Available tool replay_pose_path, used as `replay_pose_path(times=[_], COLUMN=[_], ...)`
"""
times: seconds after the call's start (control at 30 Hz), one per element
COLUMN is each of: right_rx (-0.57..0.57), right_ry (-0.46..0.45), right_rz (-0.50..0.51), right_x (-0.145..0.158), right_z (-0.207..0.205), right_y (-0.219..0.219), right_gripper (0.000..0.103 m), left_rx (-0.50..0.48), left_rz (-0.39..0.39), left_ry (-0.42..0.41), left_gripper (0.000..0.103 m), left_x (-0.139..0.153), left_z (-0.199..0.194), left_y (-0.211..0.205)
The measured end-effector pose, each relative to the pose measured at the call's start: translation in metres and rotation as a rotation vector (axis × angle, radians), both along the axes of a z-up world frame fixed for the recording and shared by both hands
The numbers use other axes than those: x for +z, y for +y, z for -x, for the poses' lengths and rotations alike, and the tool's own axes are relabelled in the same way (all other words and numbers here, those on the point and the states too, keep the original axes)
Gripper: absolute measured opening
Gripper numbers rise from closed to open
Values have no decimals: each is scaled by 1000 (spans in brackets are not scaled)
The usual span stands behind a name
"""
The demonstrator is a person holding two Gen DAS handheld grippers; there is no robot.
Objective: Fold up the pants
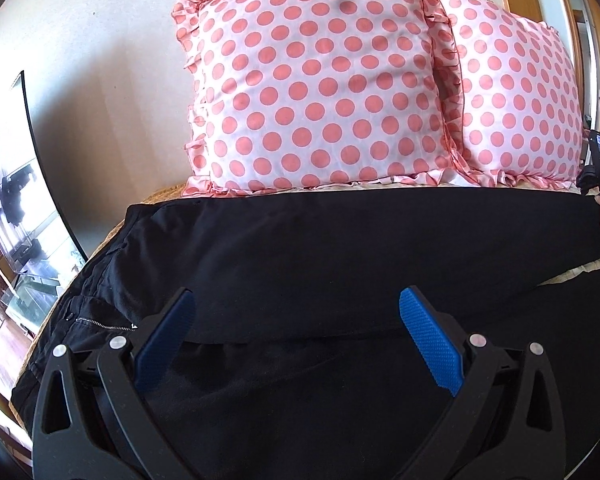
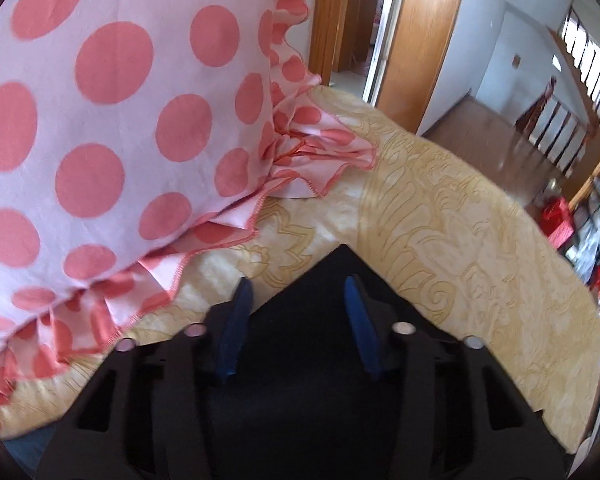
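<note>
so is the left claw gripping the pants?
Apart. Left wrist view: the left claw stands wide open above the black pants, blue pads clamping no fabric.

The pants (image 1: 340, 248) are plain black, with a silver zipper (image 1: 100, 323) left of the left claw (image 1: 296, 320), whose pads (image 1: 430, 344) are bright blue on black arms. Ahead of it, two pillows (image 1: 320, 80) are pale pink with coral polka dots. Around the right claw (image 2: 298, 300), the bed cover (image 2: 460, 240) is cream with golden scrollwork.
</note>
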State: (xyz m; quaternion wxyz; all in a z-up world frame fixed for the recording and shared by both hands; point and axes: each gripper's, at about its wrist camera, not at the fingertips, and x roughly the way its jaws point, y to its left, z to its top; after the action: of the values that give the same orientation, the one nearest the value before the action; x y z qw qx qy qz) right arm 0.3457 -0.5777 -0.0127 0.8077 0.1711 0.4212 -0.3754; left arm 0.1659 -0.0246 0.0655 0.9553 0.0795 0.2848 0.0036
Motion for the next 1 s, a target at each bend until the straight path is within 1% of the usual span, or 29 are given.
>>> replay_pose_path(times=[0.03, 0.07, 0.1, 0.13, 0.17, 0.23, 0.4, 0.47, 0.5, 0.53, 0.63, 0.7, 0.8, 0.9, 0.93, 0.97, 1.0], right_rx=[14, 25, 26, 31, 40, 63, 123, 152, 162, 180, 211, 225, 234, 215, 201, 179, 170], right_ry=[-24, -59, -87, -105, -125, -179, -338, -399, -416, -437, -446, -428, -400, -412, -421, -431, -438], right_rz=[-20, -48, -73, -89, -102, -114, -112, -121, -124, -128, -148, -178, -230, -308, -335, -376, -402], right_x=[0, 1, 1, 2, 3, 10, 36, 45, 47, 49, 43, 32, 13, 2, 0, -2, -4], right_z=[5, 12, 20, 25, 31, 49, 110, 144, 156, 179, 221, 246, 261, 265, 266, 268, 270], right_y=[-2, -6, -8, -10, -11, -9, 0, 8, 13, 22, 40, 52, 55, 49, 46, 42, 40], right_gripper=[22, 19, 10, 5, 3, 3, 2, 2, 2, 2, 2, 2, 2, 2, 4, 10, 13], left_rx=[-1, -3, -6, -8, -10, -13, -15, -11, -8, -6, 3, 5, 7, 12, 16, 22, 26], left_rz=[-4, -7, -10, -13, -16, -21, -17, -11, -6, -4, 8, 11, 8, -1, -5, -8, -9], left_ry=[-1, -1, -2, -3, -5, -13, -37, -50, -56, -58, -60, -59, -64, -69, -68, -67, -65], left_gripper=[101, 101, 101, 101, 101, 101, 101, 101, 101, 101, 101, 101, 101, 101, 101, 101, 101], left_x=[0, 0, 0, 1, 1, 4, 12, 15, 17, 17, 19, 19, 19, 19, 19, 18, 18], left_z=[1, 1, 3, 5, 6, 11, 25, 33, 37, 39, 46, 49, 54, 57, 56, 56, 56], left_y=[-1, -2, -2, -2, -2, -2, 1, 4, 5, 6, 11, 12, 12, 11, 11, 12, 12])
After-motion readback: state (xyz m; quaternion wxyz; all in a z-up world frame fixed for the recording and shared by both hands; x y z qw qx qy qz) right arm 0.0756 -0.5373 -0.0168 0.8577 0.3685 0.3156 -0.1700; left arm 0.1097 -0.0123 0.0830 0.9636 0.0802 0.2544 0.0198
